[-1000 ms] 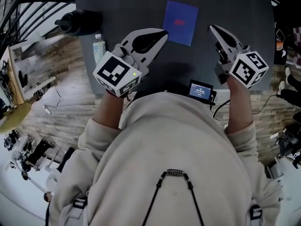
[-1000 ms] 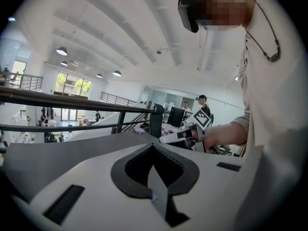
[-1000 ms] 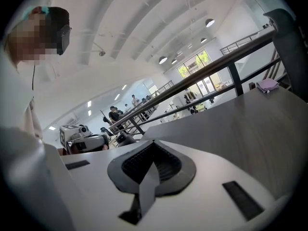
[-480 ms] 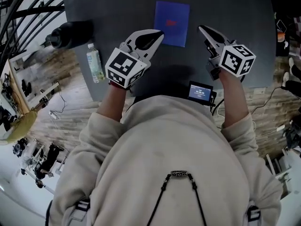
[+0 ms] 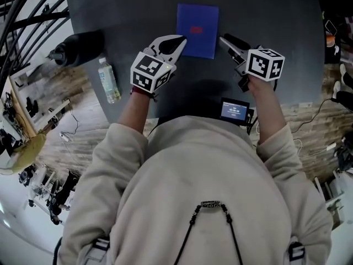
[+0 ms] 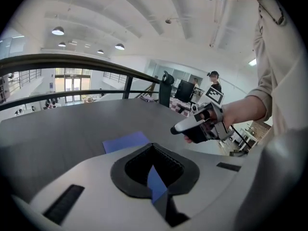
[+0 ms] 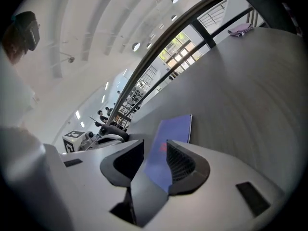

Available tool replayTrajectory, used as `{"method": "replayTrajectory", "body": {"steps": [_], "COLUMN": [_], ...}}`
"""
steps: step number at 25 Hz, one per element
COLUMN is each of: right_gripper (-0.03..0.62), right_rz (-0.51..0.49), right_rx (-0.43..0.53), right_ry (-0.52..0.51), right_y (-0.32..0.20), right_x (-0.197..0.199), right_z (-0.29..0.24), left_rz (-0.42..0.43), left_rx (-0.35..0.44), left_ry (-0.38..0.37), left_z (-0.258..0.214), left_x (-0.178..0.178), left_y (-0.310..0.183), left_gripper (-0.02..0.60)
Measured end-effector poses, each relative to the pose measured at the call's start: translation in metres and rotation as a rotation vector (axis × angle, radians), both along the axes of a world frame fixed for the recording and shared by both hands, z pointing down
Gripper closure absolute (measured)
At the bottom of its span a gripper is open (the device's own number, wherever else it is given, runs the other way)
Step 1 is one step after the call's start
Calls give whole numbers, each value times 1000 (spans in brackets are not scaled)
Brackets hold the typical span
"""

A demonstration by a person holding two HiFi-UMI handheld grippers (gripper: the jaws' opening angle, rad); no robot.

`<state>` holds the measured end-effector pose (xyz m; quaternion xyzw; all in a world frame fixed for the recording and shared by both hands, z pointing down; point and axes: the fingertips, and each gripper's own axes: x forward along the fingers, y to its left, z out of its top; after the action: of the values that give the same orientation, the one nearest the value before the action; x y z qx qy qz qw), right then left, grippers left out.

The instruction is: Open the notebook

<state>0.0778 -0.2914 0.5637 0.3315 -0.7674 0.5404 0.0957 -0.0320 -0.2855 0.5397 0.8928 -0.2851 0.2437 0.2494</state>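
I have the notebook lying closed and flat on the dark counter, cover up with its red mark showing, towards the far side and between my two claws. The left claw hangs over the notebook's near-left corner with its tips pressed together and nothing in them. I'd judge it is set there as a blunt point, to pin the book down rather than to pinch it.

The right claw sits just right of the near-right corner, angled in towards the edge. Its jaws are opening and stand at a middling gap. I can see blue cover through the gap, but the book lies beyond the pads, not between them.

Flanking the near corners makes sense to me: one side holds, the other catches the cover's free edge and lifts (I cannot tell from here which long edge is the spine). The cover has not yet been touched.
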Motion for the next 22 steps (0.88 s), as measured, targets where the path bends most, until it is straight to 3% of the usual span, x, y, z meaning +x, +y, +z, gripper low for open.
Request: {"method": "replayTrajectory", "body": {"steps": [6,18,22], "right_gripper": [427,378,378], "right_rz": [8,3,6], "right_rx": [-52,-125,-141], "right_ry": [-33,-8,8], "right_y": [-4,4,8], "right_x": [-5,-9,-9], "right_z": [18,52,61], "left_rz": [45,14,18], "left_rx": [-50,-130,-160], "left_ry": [-75,-123,-178], "left_z": [39,79,99], "left_x": [5,3,-1], "left_y": [11,17,25], "left_gripper": [577,577,577]}}
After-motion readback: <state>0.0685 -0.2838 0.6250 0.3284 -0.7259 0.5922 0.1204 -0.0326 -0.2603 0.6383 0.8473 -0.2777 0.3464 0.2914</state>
